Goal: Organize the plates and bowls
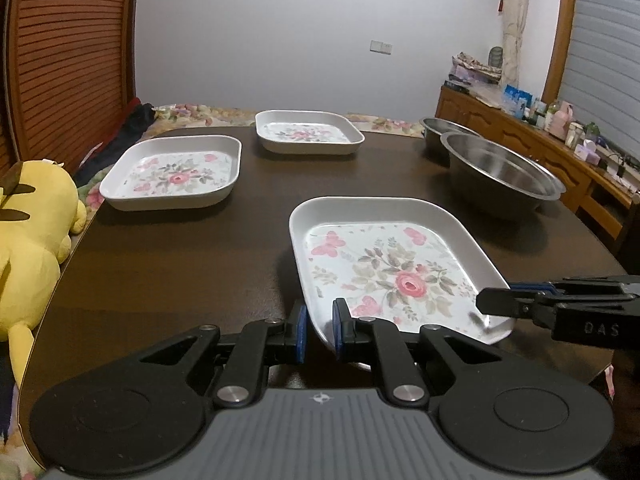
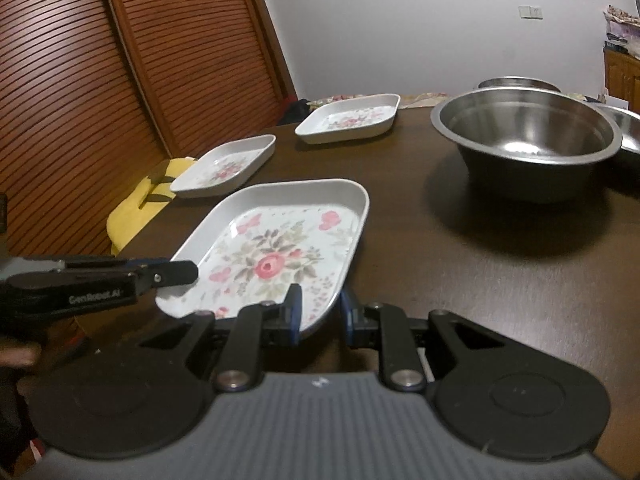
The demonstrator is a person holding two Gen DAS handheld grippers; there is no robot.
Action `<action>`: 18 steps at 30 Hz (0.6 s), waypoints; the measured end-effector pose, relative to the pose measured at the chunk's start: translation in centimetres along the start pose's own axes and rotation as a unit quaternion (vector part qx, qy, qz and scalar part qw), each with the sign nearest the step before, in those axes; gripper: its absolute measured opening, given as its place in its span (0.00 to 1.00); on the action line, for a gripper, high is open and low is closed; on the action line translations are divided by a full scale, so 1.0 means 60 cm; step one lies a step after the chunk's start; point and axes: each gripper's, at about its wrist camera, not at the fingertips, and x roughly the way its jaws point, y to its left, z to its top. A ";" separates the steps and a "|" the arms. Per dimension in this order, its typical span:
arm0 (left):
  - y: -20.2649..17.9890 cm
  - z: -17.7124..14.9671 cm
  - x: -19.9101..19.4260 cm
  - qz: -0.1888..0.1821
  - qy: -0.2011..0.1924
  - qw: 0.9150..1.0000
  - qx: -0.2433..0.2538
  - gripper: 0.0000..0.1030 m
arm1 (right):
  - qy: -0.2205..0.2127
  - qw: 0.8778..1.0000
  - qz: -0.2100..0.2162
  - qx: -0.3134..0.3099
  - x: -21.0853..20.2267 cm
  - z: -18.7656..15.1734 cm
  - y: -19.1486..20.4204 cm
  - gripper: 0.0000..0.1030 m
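A dark wooden table [image 2: 460, 280] is seen from the right gripper [image 2: 320, 312], at 6 o'clock. Its blue-padded jaws are set astride the near rim of a floral plate [image 2: 276, 256], one finger inside and one outside; contact cannot be told. The left gripper [image 2: 176, 274] is seen at 9 o'clock, over the same plate's left corner. 2 more floral plates [image 2: 228, 168] [image 2: 352, 120] lie toward 11 and 12 o'clock, well apart. A steel bowl [image 2: 528, 140] stands at 2 o'clock.
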 end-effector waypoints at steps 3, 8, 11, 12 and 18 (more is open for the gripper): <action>0.001 0.000 0.005 0.002 0.002 1.000 -0.002 0.14 | 0.005 1.000 0.000 0.001 0.005 -0.002 -0.001 0.22; 0.001 -0.004 0.008 0.003 0.006 1.000 -0.003 0.14 | 0.001 1.000 -0.003 -0.002 0.002 -0.004 0.000 0.22; 0.002 -0.005 0.011 0.004 0.007 1.000 -0.005 0.14 | -0.001 1.000 -0.006 -0.006 0.002 -0.006 0.004 0.23; 0.003 -0.005 0.012 0.004 0.007 1.000 -0.006 0.14 | -0.002 1.000 -0.007 -0.008 0.002 -0.007 0.005 0.23; 0.005 -0.002 0.011 0.008 0.002 1.000 -0.009 0.14 | -0.007 1.000 -0.012 -0.010 0.004 -0.010 0.005 0.24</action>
